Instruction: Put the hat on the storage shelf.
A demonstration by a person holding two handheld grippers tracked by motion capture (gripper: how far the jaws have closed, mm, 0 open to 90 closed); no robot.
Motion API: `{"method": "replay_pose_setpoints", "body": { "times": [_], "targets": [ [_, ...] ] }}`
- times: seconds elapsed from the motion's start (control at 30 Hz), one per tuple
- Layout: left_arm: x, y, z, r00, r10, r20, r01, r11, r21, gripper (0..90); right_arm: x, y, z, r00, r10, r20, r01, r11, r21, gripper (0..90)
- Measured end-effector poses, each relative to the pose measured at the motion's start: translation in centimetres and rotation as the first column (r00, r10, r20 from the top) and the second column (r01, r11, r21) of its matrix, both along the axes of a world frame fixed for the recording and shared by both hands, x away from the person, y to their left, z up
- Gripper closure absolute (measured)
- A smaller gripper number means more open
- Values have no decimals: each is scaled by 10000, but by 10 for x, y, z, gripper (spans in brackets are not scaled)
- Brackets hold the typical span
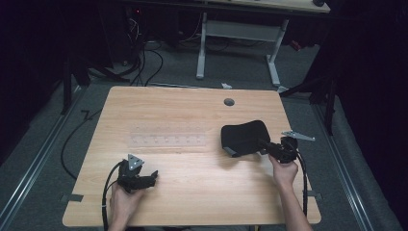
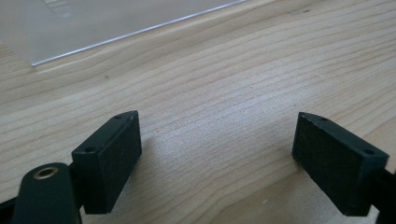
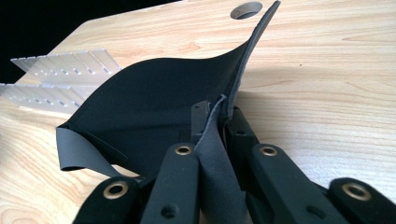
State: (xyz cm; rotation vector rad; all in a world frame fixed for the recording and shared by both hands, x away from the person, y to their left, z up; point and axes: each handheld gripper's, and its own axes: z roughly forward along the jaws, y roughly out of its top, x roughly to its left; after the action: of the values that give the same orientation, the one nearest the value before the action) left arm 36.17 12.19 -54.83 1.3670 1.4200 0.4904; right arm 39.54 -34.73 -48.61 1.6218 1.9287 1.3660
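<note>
High view shows a light wooden table (image 1: 192,192) with a person's forearms coming in over its near edge, a gripper in each hand. Toward the right edge, about midway between the near and far edges, the right gripper (image 1: 262,143) has hold of a black flexible mat (image 1: 243,135), a thin rubbery sheet with a grey underside. Its jaws are pinched together on the mat's near right edge, and the sheet hangs bowed from them, with its left side curling down toward the wood.

Right gripper view gives the grip closely: the two black jaws meet on a fold of the black flexible mat (image 3: 159,98), with the right gripper (image 3: 219,109) clamped flat on the material, which rises in a curved wall on one side and droops to a curled grey corner on the other. Behind it lies a clear plastic strip with rows of holes (image 3: 60,77), near the middle of the table, and a round cable hole (image 3: 246,8) sits close to the far edge.

Near the left part of the near edge, the left gripper (image 1: 153,177) rests low over bare wood. In the left gripper view, the left gripper (image 2: 217,149) stands wide open with nothing between its pads.
</note>
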Motion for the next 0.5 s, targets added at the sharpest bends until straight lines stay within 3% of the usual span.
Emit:
{"method": "replay_pose_setpoints", "body": {
  "times": [0.23,0.5],
  "targets": [
    [-1,1,0,9997,-235,-2,235,9997,-33,156,-7,0,7,10000,78,-6,-78,9998,-197,854],
    [-1,2,0,9992,-402,1,402,9992,-30,157,-18,5,13,9993,360,31,-360,9994,14,854]
  ]
}}
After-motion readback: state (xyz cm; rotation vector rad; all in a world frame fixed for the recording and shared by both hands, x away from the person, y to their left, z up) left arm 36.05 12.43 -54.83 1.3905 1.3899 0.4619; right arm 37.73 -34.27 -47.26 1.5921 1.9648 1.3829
